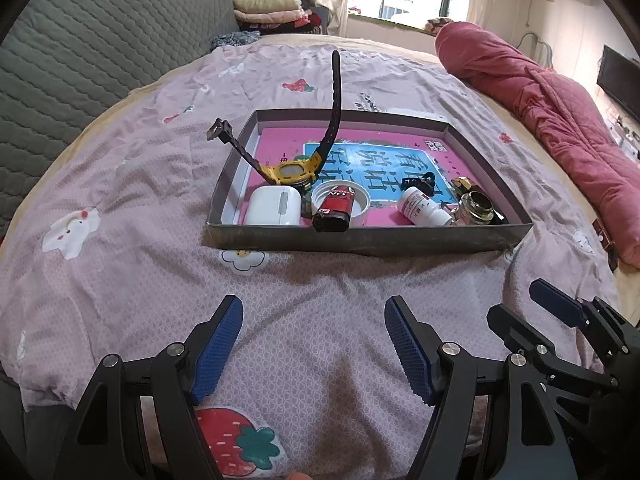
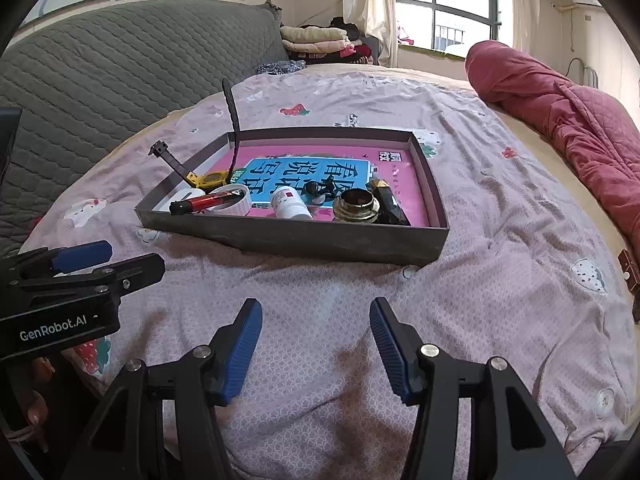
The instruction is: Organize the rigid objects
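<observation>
While both hover over bedsheet [image 1: 312, 280], L gripper [image 1: 314, 346] wide open, empty, R gripper [image 2: 316, 346] same, box lid [image 1: 368, 238] holds 1 watch [image 1: 294, 172], 1 lighter [image 1: 334, 210], 1 pill bottle [image 1: 424, 210], 1 jar [image 1: 476, 208].

The box [image 1: 360, 240] looks like matt grey cardboard with a glossy printed bottom. The jar [image 1: 475, 208] is clear glass, the case [image 1: 272, 206] smooth white plastic, the bedsheet [image 1: 160, 240] soft cloth.

Home bedroom, patterned bedsheet [image 1: 160, 200], rolled quilt [image 1: 540, 92], folded clothes [image 2: 316, 40]

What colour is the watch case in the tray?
Yellow, with dark straps; the watch shows best in the left wrist view.
</observation>
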